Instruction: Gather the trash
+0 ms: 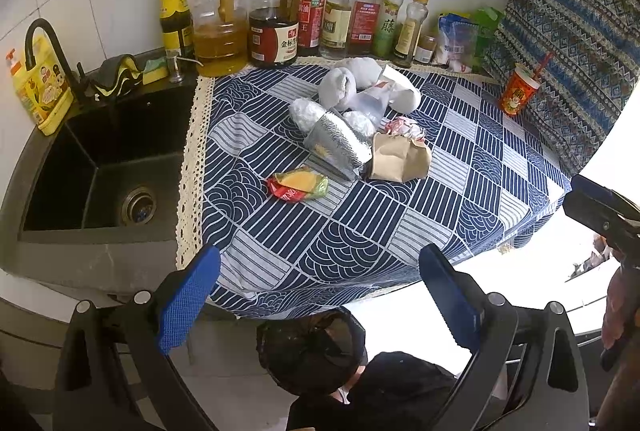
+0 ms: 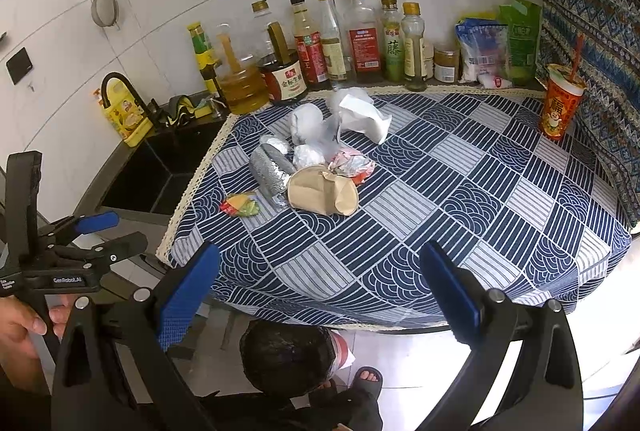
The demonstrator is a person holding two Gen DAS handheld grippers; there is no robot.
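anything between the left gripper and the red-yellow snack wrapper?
Nothing. In the left wrist view only bare patterned tablecloth lies between the open left gripper and the snack wrapper; the trash pile sits beyond it.

I see a matt woven tablecloth [image 2: 440, 191] with a lace edge, a crinkled shiny foil wrapper [image 2: 269, 167], a creased brown paper bag [image 2: 320, 193], glossy glass bottles [image 2: 362, 39], and dimpled blue rubbery finger pads [image 2: 184, 295].

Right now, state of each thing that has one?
left gripper: open, empty
right gripper: open, empty
brown paper bag: crumpled, on its side
foil wrapper: lying flat
red cup: upright, straw in
bin bag: open, below the counter edge
sink: empty
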